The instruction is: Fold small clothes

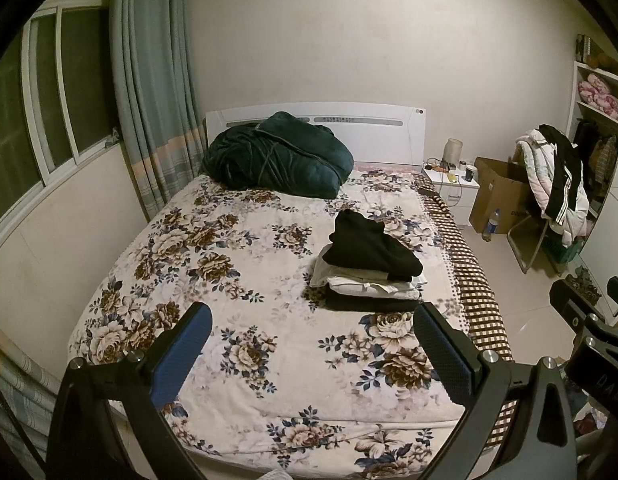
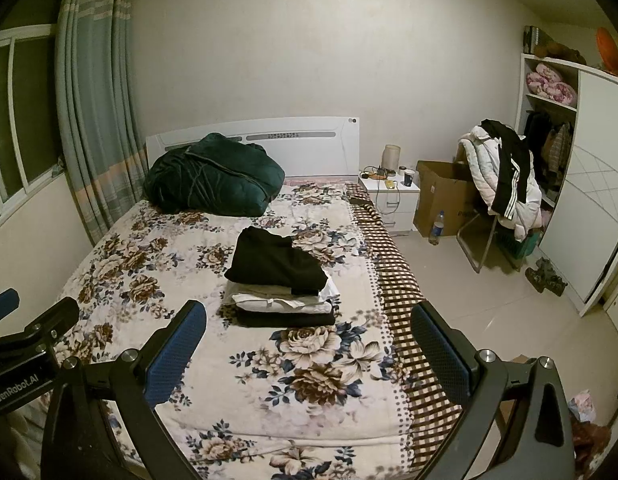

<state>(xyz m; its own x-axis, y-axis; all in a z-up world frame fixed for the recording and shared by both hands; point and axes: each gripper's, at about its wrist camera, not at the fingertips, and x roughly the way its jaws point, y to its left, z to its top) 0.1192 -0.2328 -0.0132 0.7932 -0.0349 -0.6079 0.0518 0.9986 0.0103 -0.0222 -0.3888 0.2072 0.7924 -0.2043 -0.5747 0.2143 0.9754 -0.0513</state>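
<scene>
A stack of folded clothes lies on the right half of the flowered bed, with a black garment on top, white pieces under it and a black piece at the bottom. It also shows in the right wrist view. My left gripper is open and empty, held above the foot of the bed, short of the stack. My right gripper is open and empty, also back from the stack. The right gripper's body shows at the right edge of the left wrist view.
A dark green quilt is bundled at the white headboard. A white nightstand, a cardboard box, a bottle and a chair draped with clothes stand to the right. A wardrobe lines the right wall. Curtains hang at left.
</scene>
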